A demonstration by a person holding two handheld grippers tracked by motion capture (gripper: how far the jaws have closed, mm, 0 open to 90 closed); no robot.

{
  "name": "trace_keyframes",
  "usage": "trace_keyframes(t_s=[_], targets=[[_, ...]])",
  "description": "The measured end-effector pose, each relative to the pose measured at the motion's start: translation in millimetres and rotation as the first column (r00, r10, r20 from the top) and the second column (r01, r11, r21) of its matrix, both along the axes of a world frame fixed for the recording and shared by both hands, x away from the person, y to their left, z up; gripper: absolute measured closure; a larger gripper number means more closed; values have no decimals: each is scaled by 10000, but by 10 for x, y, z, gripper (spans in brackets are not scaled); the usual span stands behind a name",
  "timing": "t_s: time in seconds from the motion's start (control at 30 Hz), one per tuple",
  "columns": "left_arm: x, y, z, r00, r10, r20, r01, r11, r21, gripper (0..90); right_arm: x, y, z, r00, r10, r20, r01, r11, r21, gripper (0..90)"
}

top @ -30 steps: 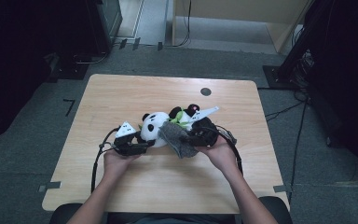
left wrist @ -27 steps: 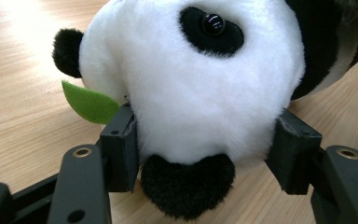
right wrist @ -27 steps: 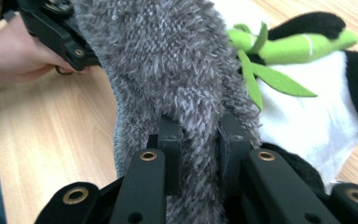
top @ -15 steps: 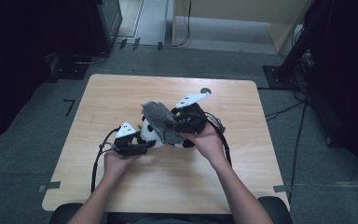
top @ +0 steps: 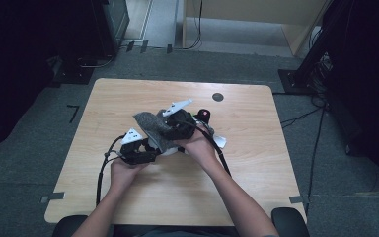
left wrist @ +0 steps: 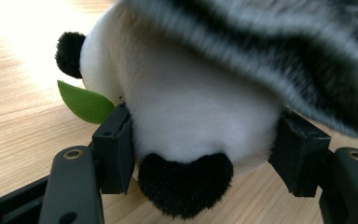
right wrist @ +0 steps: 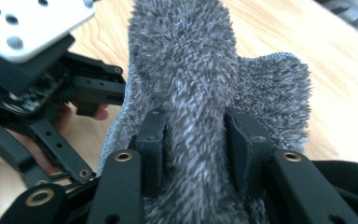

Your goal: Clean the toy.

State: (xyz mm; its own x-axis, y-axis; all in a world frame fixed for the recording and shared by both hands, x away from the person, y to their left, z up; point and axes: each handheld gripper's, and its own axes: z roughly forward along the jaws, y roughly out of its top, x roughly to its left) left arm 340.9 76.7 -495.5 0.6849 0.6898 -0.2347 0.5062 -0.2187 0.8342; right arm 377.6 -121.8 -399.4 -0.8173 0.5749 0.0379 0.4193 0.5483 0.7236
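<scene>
right gripper view: grey fuzzy cloth (right wrist: 191, 93) sits between right gripper (right wrist: 193, 140) jaws, just opening; left gripper (left wrist: 200, 144) clamps panda plush (left wrist: 186, 121).

- Panda plush (left wrist: 186, 116) cut off by the top edge of the left gripper view, upper part buried under the grey fuzzy cloth (left wrist: 279, 51); face not visible.
- In the high view, plush almost wholly covered by grey fuzzy cloth (top: 153, 129) and both hands; just a white sliver showing.
- Green leaf (left wrist: 85, 102) partly tucked behind the plush and the jaw.
- Cloth blurred in the right gripper view, running off the top and bottom edges; pad contact with the pile unclear.
- Small red-and-black object (top: 204, 114) beyond the right gripper (top: 165, 132), too small to identify.
- Forearms cropped by the bottom edge.
</scene>
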Motion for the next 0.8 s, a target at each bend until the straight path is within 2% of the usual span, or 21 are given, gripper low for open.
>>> trace_keyframes(t_s=[0.07, 0.17, 0.33, 0.5, 0.63, 0.73, 0.8], targets=[[-1, -3, 0, 10000, 19, 4, -19, 10000, 10, 322, -41, 37, -28, 9987, 61, 505, -46, 9995, -303, 640], [-2, -5, 1, 10000, -15, -15, 15, 9999, 102, 323, -78, 59, -56, 9978, 128, 652, -98, 9989, -464, 722], [-9, -10, -3, 9999, -107, -32, 108, 9997, 198, 329, -126, 25, -78, 9994, 274, 231, -268, 9993, -245, 749], [-3, 1, -1, 9998, -115, -134, 117, 9998, 158, 336, -196, -32, -108, 9978, 635, -207, -644, 9969, -457, 761], [5, 8, -1, 9998, -116, -188, 118, 9999, 83, 339, -255, -139, -138, 9946, 883, -552, -916, 9939, -609, 768], [11, 16, 1, 9997, -107, -202, 107, 9999, 9, 344, -293, -254, -164, 9940, 853, -684, -907, 9927, -799, 773], [11, 11, 0, 9998, -117, -167, 117, 9999, 1, 349, -309, -342, -174, 9937, 755, -829, -816, 9940, -730, 774]])
